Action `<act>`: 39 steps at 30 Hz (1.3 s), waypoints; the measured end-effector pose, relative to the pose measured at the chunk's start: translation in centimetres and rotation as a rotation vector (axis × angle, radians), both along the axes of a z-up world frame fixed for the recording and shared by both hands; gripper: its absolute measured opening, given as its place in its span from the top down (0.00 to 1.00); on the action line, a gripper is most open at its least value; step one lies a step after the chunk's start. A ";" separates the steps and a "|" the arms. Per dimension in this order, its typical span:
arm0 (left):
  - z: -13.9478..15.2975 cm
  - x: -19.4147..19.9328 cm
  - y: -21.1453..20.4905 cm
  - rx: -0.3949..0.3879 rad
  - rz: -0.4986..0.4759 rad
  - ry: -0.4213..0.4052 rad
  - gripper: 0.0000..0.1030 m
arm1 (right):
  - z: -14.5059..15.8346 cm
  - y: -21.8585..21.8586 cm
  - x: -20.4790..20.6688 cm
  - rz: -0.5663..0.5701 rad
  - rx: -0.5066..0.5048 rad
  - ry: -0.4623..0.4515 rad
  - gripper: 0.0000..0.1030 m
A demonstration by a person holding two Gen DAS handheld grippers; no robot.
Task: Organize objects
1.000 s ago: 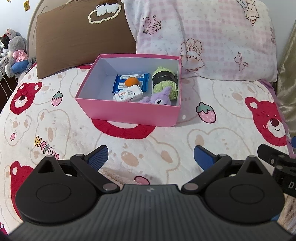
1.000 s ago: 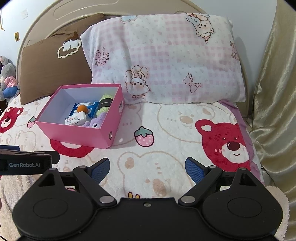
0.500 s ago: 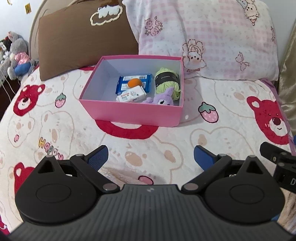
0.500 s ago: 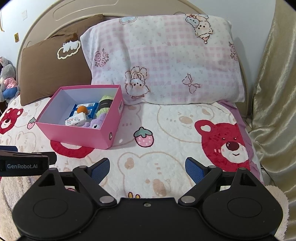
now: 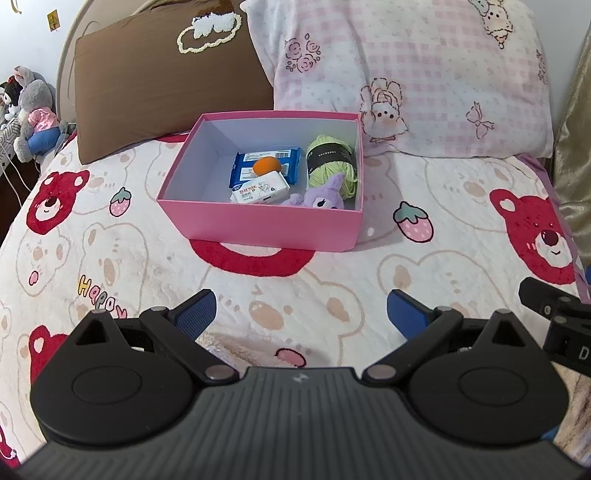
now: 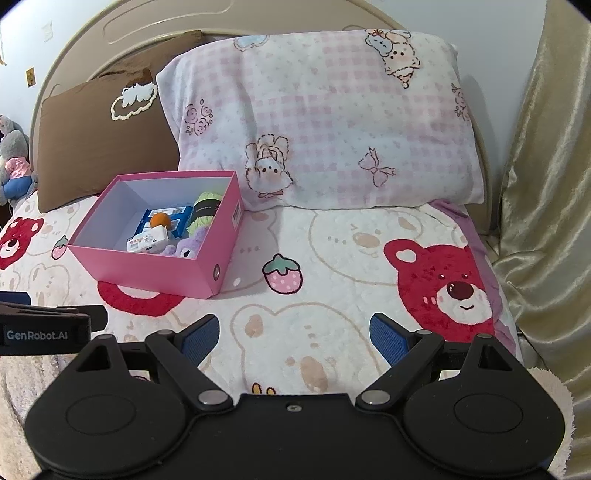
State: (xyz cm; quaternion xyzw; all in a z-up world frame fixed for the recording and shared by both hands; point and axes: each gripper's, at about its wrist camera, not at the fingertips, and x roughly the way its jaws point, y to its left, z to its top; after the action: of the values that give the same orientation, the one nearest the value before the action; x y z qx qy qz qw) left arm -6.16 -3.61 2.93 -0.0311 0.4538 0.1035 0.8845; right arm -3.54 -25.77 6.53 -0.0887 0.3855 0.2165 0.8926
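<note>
Bed surface: white fleece blanket (image 5: pixel 369 266) printed with red bears and strawberries, headboard (image 6: pixel 258 22) at the far end. Pink box (image 5: pixel 258 225) sits open-topped on the blanket, landmark for everything else. Inside the box: blue packet (image 5: pixel 243 166) flat on the floor, orange ball (image 5: pixel 266 165) on top of it, white wipes pack (image 5: pixel 260 188) in front of the ball, green yarn ball (image 5: pixel 332 162) against the right wall, purple plush toy (image 5: pixel 319 195) in the near right corner touching the yarn. Behind the box: brown pillow (image 5: pixel 166 81) to the left, pink checked pillow (image 5: pixel 406 74) to the right. Gold curtain (image 6: pixel 546 184) well right of the box. Left gripper (image 5: pixel 301 312) hovers over the blanket on the near side of the box, jaws wide apart, nothing between. Right gripper (image 6: pixel 293 334) near and to the right of the box, jaws also spread wide, empty.
</note>
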 end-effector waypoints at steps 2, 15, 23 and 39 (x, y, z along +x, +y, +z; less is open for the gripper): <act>0.0 0.0 0.0 -0.001 0.001 0.000 0.03 | 0.0 -0.1 0.0 -0.001 0.002 0.000 0.12; -0.2 -0.3 -0.1 -0.006 0.006 0.005 0.03 | 0.0 -0.2 -0.1 -0.006 0.001 -0.003 0.11; -0.3 -0.5 0.4 -0.012 0.015 0.006 0.03 | 0.0 -0.2 -0.2 -0.005 -0.001 -0.003 0.11; 0.4 -0.8 0.7 -0.014 0.028 0.003 0.01 | 0.2 -0.7 0.0 -0.015 0.018 -0.001 0.11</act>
State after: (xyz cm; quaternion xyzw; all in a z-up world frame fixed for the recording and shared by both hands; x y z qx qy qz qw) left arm -6.92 -2.94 3.33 -0.0438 0.4556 0.1129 0.8819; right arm -3.54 -26.45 6.71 -0.0778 0.3840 0.2131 0.8950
